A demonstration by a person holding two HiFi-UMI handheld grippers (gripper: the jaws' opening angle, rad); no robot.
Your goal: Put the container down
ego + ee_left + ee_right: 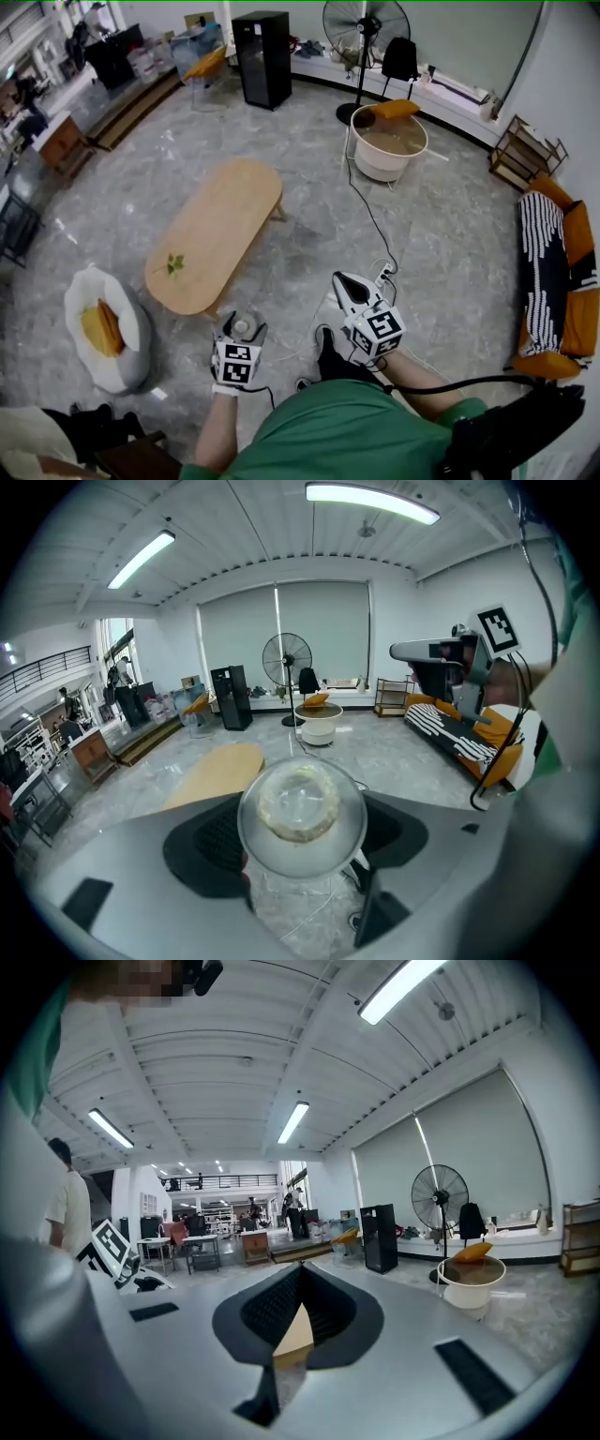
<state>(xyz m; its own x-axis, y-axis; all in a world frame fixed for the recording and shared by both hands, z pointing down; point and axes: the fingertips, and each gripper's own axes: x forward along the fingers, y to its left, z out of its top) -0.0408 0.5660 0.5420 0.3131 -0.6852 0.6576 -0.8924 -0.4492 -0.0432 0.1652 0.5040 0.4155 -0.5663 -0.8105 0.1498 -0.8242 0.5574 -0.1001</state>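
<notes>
A clear round container (300, 813) is clamped between the dark pads of my left gripper (302, 846), which is shut on it and held in the air at waist height. In the head view the container (244, 325) shows at the left gripper (241, 334), just short of the near end of an oval wooden table (217, 232). That table (217, 771) lies ahead and below in the left gripper view. My right gripper (341, 279) is held to the right with its jaws closed together and nothing in them (298, 1274).
Around the table on the grey stone floor: a white beanbag with an orange cushion (103, 328) at left, a white round tub (386, 145), a standing fan (366, 37), a black cabinet (262, 58), a striped sofa (553, 272), and a cable with power strip (382, 272).
</notes>
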